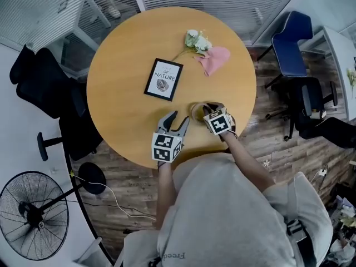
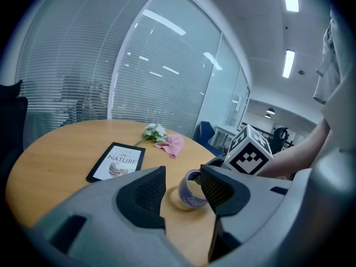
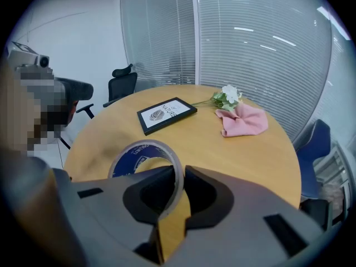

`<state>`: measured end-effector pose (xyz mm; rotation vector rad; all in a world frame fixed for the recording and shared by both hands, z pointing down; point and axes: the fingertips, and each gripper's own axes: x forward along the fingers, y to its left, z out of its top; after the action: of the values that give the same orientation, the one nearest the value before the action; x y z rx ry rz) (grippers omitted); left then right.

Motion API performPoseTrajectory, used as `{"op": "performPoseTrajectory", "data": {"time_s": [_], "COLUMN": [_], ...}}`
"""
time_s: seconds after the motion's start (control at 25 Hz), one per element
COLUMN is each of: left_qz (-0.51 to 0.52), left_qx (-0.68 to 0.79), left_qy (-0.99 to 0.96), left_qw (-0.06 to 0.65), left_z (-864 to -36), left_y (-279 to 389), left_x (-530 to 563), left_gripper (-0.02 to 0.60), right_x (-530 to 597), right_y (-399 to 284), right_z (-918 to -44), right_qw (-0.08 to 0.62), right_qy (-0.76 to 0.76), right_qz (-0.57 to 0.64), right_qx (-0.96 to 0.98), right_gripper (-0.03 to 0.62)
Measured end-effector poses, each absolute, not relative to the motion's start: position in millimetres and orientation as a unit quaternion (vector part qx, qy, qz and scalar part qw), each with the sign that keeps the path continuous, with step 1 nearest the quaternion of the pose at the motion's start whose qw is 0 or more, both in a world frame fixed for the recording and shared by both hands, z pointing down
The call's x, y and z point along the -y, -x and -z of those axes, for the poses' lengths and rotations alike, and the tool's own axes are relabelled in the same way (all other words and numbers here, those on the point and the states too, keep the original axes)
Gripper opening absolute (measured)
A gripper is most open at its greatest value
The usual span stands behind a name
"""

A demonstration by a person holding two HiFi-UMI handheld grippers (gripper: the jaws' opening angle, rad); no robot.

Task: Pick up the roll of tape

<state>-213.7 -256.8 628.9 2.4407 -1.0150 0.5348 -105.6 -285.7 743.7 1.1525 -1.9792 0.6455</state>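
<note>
Blue-lined tape [image 3: 130, 161] pinched by its wall in my right fingers [image 3: 204, 192]; left fingers [image 2: 142, 192] gape empty; frame [image 1: 163, 79] reads "OF NATURE".

Left grey gripper [image 1: 179, 119]: jaws held apart, nothing gripped.
Right grey gripper [image 1: 203, 109]: jaws closed on blue-cored tape roll [image 3: 146, 146].

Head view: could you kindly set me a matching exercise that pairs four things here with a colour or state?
Things:
1. tape
2. cloth
3. frame
4. flowers

Colour or state:
A. white
B. clamped in the right tongs
C. pink
D. black

Pairs: 1-B, 2-C, 3-D, 4-A.
</note>
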Motion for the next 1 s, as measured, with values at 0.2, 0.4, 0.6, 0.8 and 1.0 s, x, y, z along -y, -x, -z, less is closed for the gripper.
{"op": "performPoseTrajectory", "data": {"time_s": [0.2, 0.4, 0.6, 0.8, 1.0], "left_qz": [-0.197, -0.182, -0.162, -0.151, -0.145], "left_qx": [0.372, 0.373, 0.388, 0.419, 0.429], "left_qy": [-0.881, -0.883, -0.880, -0.866, -0.860], "left_qw": [0.215, 0.221, 0.223, 0.228, 0.237], "left_z": [-628, -621, -608, -602, -593], "left_y": [210, 199, 189, 184, 168], "left_x": [247, 237, 226, 218, 201], "left_gripper": [0.193, 0.193, 0.193, 0.193, 0.193], "right_x": [290, 290, 291, 286, 280], "right_y": [96, 82, 67, 49, 30], "right_z": [-722, -696, -662, -634, -606], "right_qw": [0.344, 0.308, 0.274, 0.239, 0.210], "right_qy": [-0.465, -0.483, -0.498, -0.503, -0.503], "right_qz": [-0.237, -0.233, -0.210, -0.203, -0.201], "right_qx": [0.781, 0.786, 0.795, 0.805, 0.814], "right_gripper": [0.051, 0.051, 0.051, 0.051, 0.051]}}
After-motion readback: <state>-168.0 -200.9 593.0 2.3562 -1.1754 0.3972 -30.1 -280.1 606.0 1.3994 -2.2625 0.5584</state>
